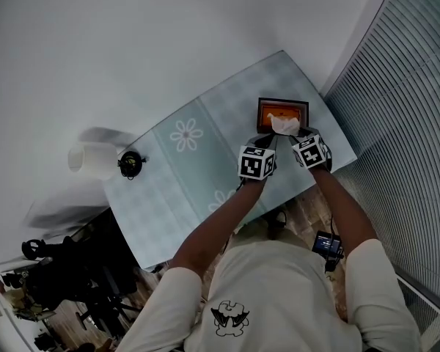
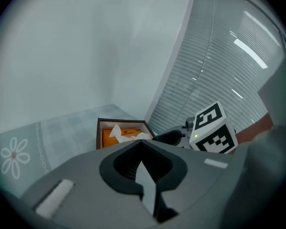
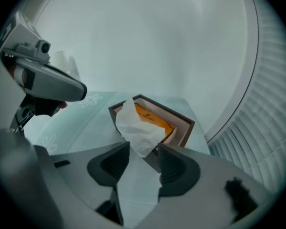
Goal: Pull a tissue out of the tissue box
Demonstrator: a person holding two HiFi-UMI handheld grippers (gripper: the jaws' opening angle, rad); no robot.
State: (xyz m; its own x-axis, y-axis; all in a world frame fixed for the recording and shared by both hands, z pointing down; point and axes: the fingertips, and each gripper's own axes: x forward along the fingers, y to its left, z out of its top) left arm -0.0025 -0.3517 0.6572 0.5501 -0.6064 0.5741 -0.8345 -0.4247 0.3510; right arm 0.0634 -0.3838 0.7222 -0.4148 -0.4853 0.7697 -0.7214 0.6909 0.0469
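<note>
Right gripper (image 3: 143, 149) released, left gripper (image 2: 142, 143) clenched on nothing.
White crumpled tissue (image 3: 138, 128) tip sits between the parted right jaws. It stands out of the dark-brown, orange-lined tissue box (image 3: 188, 128) just beyond, at the pale checked table (image 1: 183, 174) far corner.

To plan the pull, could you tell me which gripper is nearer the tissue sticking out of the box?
Right. The right gripper holds its open jaws either side of the tissue; the left gripper, shut, sits short of the tissue box.

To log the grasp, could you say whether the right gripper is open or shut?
Open: on the right gripper the jaws stand apart, tissue between them.
</note>
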